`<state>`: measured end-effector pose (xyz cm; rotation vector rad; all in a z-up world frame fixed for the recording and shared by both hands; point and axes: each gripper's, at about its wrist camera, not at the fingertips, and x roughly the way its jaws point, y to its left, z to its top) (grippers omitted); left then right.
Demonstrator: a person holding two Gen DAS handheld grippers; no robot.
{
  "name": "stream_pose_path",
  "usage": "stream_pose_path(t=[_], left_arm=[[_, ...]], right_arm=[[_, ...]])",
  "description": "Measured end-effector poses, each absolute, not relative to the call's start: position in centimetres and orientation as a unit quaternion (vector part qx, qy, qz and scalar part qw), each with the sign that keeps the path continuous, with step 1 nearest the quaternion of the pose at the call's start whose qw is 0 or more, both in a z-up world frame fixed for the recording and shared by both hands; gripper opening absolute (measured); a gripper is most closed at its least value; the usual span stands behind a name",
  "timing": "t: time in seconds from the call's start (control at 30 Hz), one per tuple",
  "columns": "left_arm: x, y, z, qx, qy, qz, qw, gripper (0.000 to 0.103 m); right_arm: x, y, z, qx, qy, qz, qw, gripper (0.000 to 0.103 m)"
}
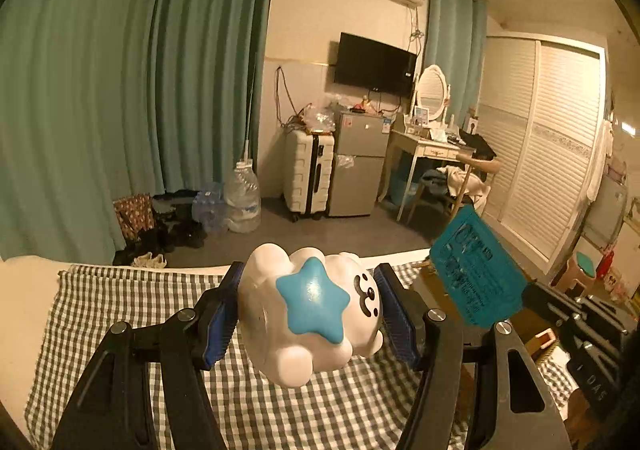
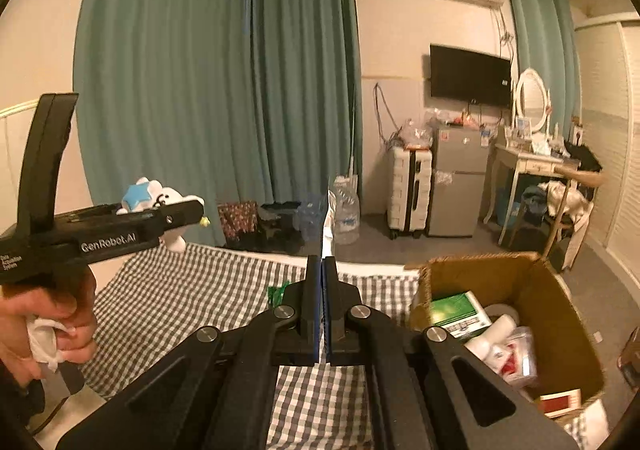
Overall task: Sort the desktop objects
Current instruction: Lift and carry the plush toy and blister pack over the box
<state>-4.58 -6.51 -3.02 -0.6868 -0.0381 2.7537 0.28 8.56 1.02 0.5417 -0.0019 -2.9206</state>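
Left claw (image 1: 310, 306) clamps white star toy (image 1: 308, 306) above checked desk (image 1: 120, 290), right claw (image 2: 322, 310) pinches teal packet (image 1: 478, 270): carry both level over cardboard box (image 2: 560, 314), release low inside.

The toy (image 1: 308, 310) sits between the left gripper's (image 1: 310, 312) pads, above the checked cloth (image 1: 120, 314). To its right, the right gripper (image 2: 322, 310) pinches a packet (image 1: 478, 274). The cardboard box (image 2: 560, 314) stands on the cloth's right side, with packages inside.
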Motion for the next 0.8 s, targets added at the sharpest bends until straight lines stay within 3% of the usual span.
stream_pose_path(t=[0.8], left_arm=[[3.4, 1.0, 4.4, -0.209, -0.003, 0.961, 0.183, 0.066]], right_arm=[[11.8, 15.9, 8.7, 0.128, 0.012, -0.991, 0.039, 0.000]])
